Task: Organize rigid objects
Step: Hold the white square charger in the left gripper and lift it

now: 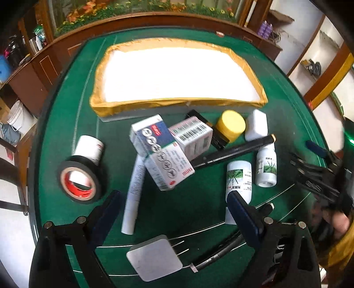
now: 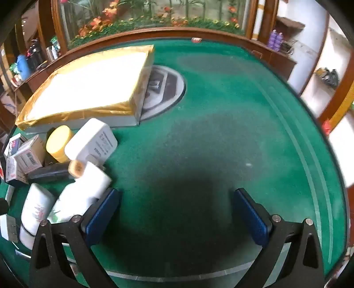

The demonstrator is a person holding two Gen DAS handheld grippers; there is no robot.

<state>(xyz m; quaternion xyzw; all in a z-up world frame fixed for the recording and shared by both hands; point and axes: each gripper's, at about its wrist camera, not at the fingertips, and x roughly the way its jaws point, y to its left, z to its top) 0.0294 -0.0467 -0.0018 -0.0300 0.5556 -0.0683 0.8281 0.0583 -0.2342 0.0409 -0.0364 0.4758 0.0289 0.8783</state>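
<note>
I held both claws wide and empty: left claw (image 1: 174,212) over the clutter, right claw (image 2: 177,212) over bare desk (image 2: 221,133).

A round green felt-topped table (image 1: 199,210) carries a shallow white tray edged in yellow tape (image 1: 177,104), a roll of black tape (image 1: 80,179), small printed cardboard boxes (image 1: 162,152), white plastic bottles (image 1: 266,166), a yellow-lidded jar (image 1: 231,125), a black marker pen (image 1: 232,150) and a white plug adapter (image 1: 153,258).

A lived-in room of a home, with a green felt game table

The green felt table (image 2: 221,133) has a round centre panel (image 2: 164,88) like a mahjong table; behind it stand dark wooden cabinets (image 1: 44,73), a flower mural (image 2: 143,20) and white wall shelves (image 1: 314,62) with household clutter.
</note>
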